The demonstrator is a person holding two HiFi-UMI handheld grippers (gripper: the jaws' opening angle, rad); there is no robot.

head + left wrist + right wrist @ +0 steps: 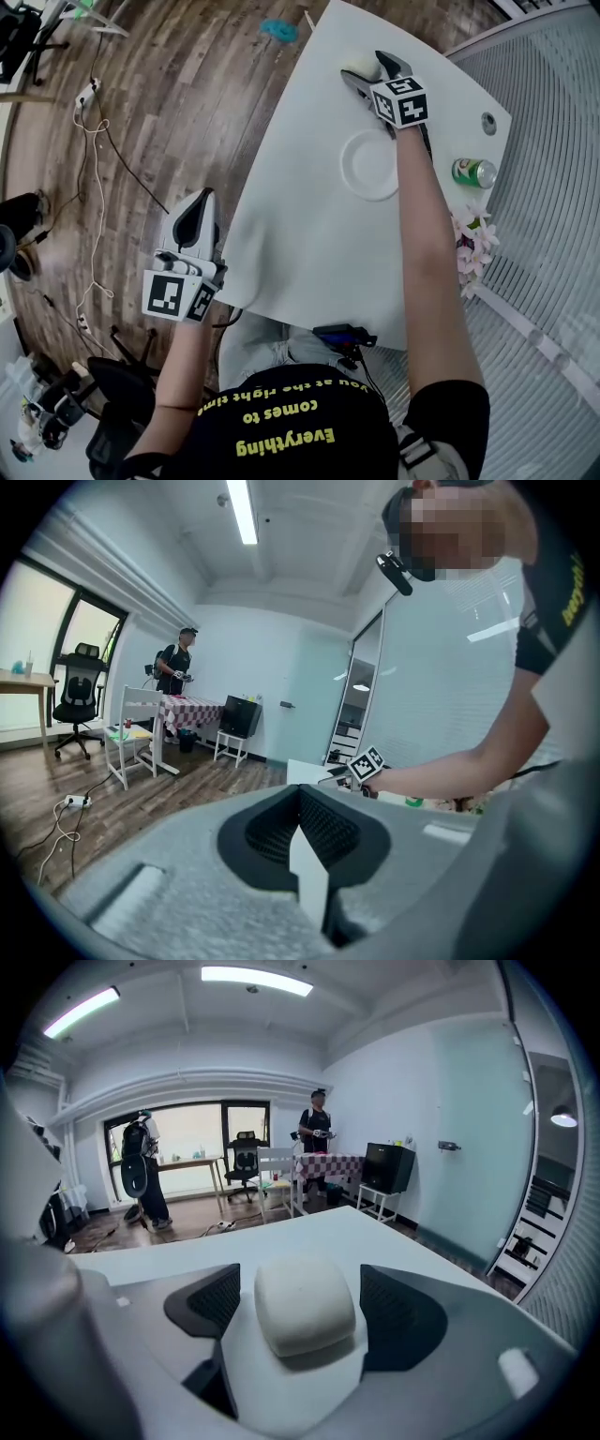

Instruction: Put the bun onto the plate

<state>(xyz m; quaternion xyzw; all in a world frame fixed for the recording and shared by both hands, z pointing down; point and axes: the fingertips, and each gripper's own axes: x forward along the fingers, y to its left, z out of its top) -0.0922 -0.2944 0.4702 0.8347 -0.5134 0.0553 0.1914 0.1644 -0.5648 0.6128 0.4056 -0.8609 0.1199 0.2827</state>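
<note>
Bright, even light from ceiling tubes (255, 979); shadows are soft, fisheye distortion bends frame edges, near foreground blurs slightly

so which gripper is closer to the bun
Right. The right gripper has its open fingers either side of the bun, not pressing it; the left gripper is off the table's left edge, far from it.

A green can (474, 172) is seen lying on its side at the right edge of the white table (300, 244), with pink flowers (474, 246) below it in the frame. White cables (98, 178) are strewn over the wooden floor (187, 94) at the left.
</note>
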